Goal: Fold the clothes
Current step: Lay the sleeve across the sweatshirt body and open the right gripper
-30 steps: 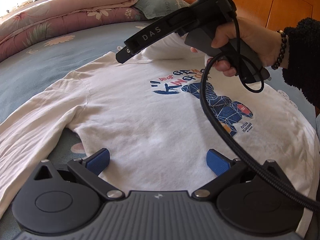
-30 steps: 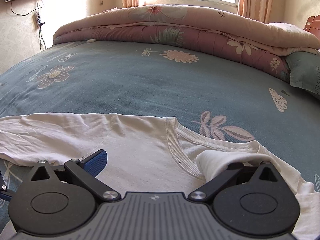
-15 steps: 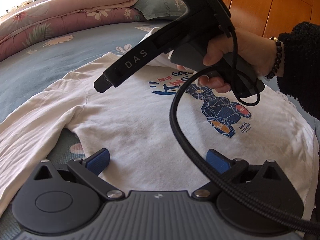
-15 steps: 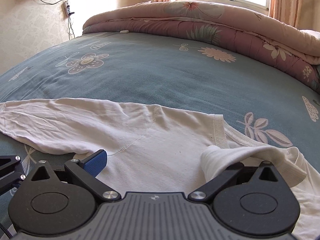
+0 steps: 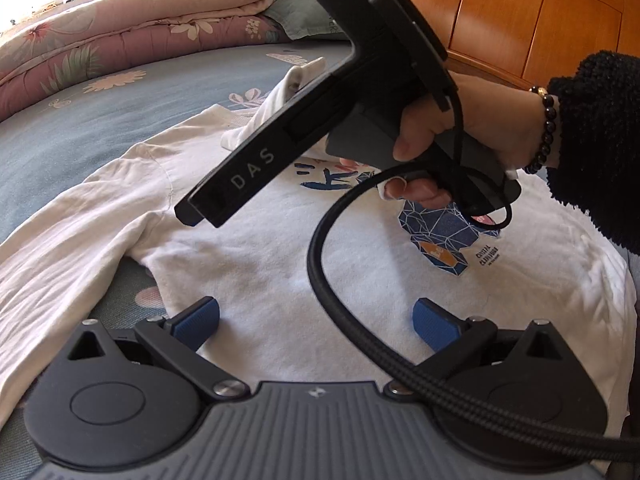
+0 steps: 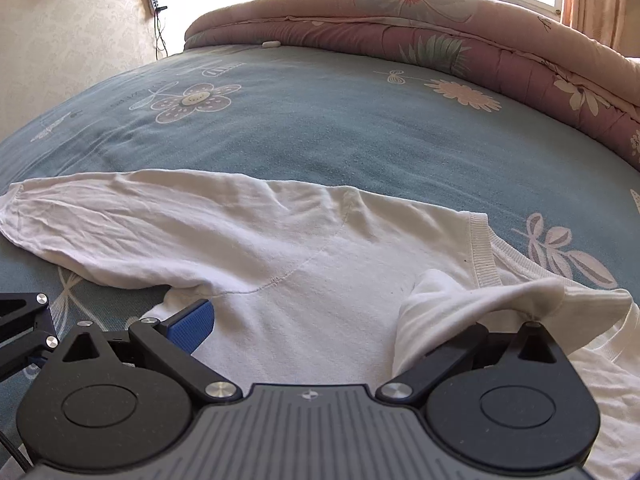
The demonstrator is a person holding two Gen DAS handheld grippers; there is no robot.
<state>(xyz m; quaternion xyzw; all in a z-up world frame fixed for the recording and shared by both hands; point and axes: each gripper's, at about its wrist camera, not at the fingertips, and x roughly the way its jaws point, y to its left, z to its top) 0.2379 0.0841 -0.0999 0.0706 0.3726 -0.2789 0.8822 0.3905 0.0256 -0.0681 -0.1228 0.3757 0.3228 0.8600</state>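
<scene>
A white long-sleeved shirt (image 5: 280, 264) with a blue bear print (image 5: 444, 236) lies face up on the bed. My left gripper (image 5: 316, 320) hovers open over its lower body, nothing between the blue pads. A hand (image 5: 460, 120) holds my right gripper (image 5: 200, 208) above the chest, pointing left. In the right wrist view the right gripper (image 6: 316, 332) has its jaws wide apart, and one white sleeve (image 6: 460, 292) is draped over its right finger, hiding that pad. The other sleeve (image 6: 120, 216) lies stretched out flat to the left.
The blue-green flowered bed sheet (image 6: 320, 120) spreads beyond the shirt. A folded pink quilt (image 6: 420, 28) and a pillow (image 5: 304, 16) lie along the far side. Orange wooden panels (image 5: 520, 12) stand behind. A black cable (image 5: 320, 248) loops over the shirt.
The right gripper has swung left across the chest, dragging the draped sleeve with it over the collar. The left gripper has stayed put and open.
</scene>
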